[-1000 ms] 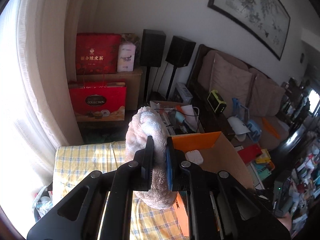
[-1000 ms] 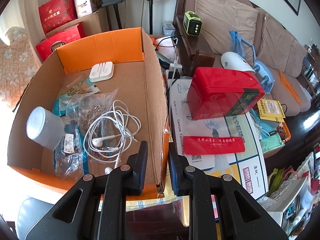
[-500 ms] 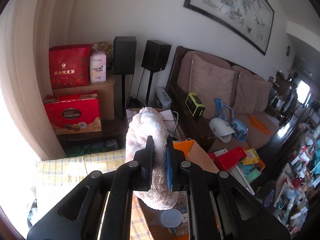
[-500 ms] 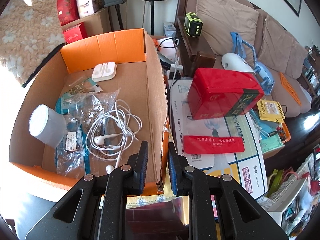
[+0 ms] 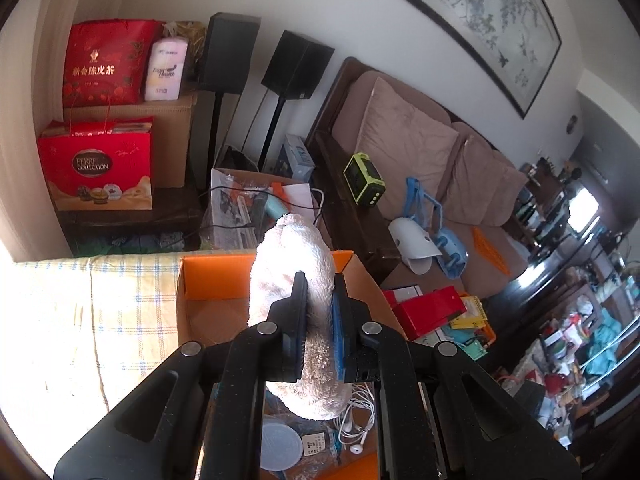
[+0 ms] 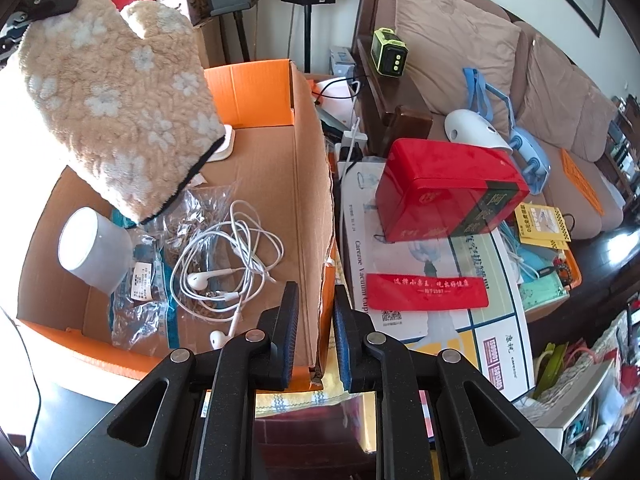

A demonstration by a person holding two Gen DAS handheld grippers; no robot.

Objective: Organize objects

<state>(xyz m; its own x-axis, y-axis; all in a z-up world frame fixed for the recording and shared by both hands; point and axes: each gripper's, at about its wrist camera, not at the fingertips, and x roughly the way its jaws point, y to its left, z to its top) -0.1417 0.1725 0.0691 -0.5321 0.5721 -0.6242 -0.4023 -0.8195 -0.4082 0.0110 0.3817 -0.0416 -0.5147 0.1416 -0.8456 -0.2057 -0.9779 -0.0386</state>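
Note:
My left gripper [image 5: 318, 308] is shut on a fluffy beige mitten [image 5: 292, 256] with white flowers and holds it above the open cardboard box [image 5: 208, 280]. In the right wrist view the mitten [image 6: 116, 104] hangs over the box's far left part, above a grey cup [image 6: 94, 250]. The box [image 6: 308, 184] also holds tangled white earphones [image 6: 228, 264], plastic bags and a white case partly hidden by the mitten. My right gripper [image 6: 314, 320] straddles the box's right wall near its front corner; its jaws stand a little apart around the cardboard.
A red tin [image 6: 448, 192] and a red pouch [image 6: 424, 292] lie on a printed carton right of the box. A sofa [image 6: 460, 40] with cushions, a white mask and a green device stands behind. Speakers and red gift bags [image 5: 96, 168] stand at the back left.
My left gripper has carried the mitten rightward and down over the box; it now hangs inside the box's outline. The right gripper has stayed at the box's right wall.

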